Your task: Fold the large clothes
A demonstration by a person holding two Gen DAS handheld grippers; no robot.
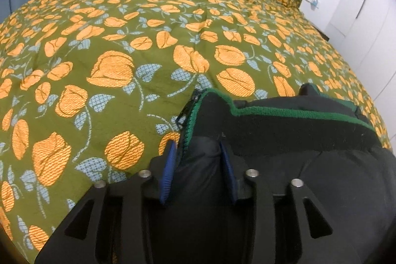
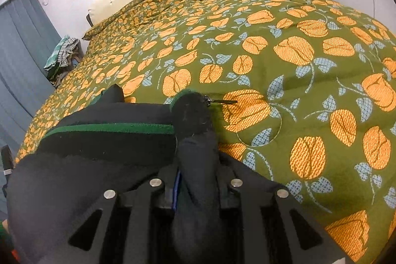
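Gripping a black jacket (image 1: pixel 309 130) with green trim at both ends: left gripper (image 1: pixel 199 152) pinching fabric beside the zipper (image 1: pixel 188 120), right gripper (image 2: pixel 198 180) clamped on a bunched fold near the zipper pull (image 2: pixel 220 101). Stretched between the two above the floral bedspread (image 1: pixel 123 46), apparently not yet laid flat. Judged early: no finished fold visible, spreading and every fold remaining.

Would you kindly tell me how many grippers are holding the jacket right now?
2: the left gripper grips the jacket at its zipper edge, the right gripper at the opposite collar end.
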